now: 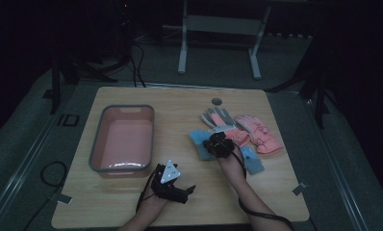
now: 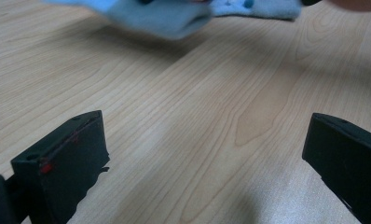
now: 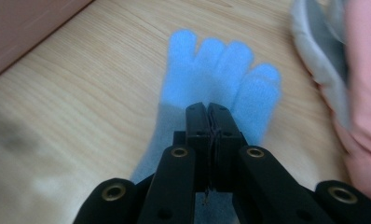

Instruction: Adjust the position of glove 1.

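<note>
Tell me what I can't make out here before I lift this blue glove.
- Right hand-held gripper view: jaws pressed together on the blue glove; how much fabric is pinched is hidden by the jaws.
- High view: the second blue glove is partly covered by the forearm.
- High view: the grey glove and pink gloves overlap, too dim to separate.
- Left hand-held gripper view: the gloves are cut off by the top edge and blurred.

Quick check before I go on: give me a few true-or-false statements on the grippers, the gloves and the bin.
1. The right gripper is shut on the blue glove. True.
2. The left gripper is shut. False: its jaws stand wide apart over bare table.
3. The pink bin holds a glove. False: it is empty.
4. Pink gloves lie on the table to the right of the blue glove. True.
</note>
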`<act>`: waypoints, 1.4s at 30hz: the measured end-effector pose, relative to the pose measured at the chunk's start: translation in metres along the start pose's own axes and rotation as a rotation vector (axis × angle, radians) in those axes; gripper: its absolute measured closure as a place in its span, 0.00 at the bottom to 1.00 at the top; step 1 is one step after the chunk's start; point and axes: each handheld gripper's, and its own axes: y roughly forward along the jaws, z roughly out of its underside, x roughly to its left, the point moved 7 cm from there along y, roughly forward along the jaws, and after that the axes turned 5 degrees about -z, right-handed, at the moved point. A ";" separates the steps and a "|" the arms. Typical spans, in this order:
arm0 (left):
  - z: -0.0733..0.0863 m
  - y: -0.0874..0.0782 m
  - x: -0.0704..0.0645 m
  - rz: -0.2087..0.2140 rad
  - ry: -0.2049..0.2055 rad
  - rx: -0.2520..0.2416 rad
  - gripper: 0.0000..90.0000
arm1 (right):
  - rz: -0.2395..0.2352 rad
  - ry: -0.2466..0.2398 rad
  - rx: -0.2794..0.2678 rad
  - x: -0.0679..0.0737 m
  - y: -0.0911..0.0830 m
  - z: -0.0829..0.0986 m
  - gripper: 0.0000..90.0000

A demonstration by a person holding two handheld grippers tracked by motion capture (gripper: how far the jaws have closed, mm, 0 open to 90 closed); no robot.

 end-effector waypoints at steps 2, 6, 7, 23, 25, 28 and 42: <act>0.000 0.000 0.000 0.000 -0.001 0.000 0.00 | 0.008 0.032 -0.012 0.002 -0.012 0.004 0.98; 0.000 0.000 0.000 0.000 -0.001 0.000 0.00 | 0.045 0.075 -0.041 0.005 -0.034 0.017 0.98; 0.000 0.000 0.000 0.000 -0.001 0.000 0.00 | 0.050 0.087 -0.046 0.006 -0.038 0.021 0.98; 0.000 0.000 0.000 0.001 0.003 0.003 0.00 | 0.084 0.175 0.003 0.026 -0.051 0.078 0.98; 0.000 0.000 0.000 0.001 0.003 0.003 0.00 | 0.085 0.183 0.007 0.026 -0.049 0.080 0.98; 0.000 0.000 0.000 0.000 0.002 0.003 0.00 | 0.095 0.188 0.017 0.025 -0.042 0.086 0.98; 0.000 0.001 0.000 0.001 0.004 0.004 0.00 | 0.077 0.177 0.012 0.024 -0.040 0.088 0.86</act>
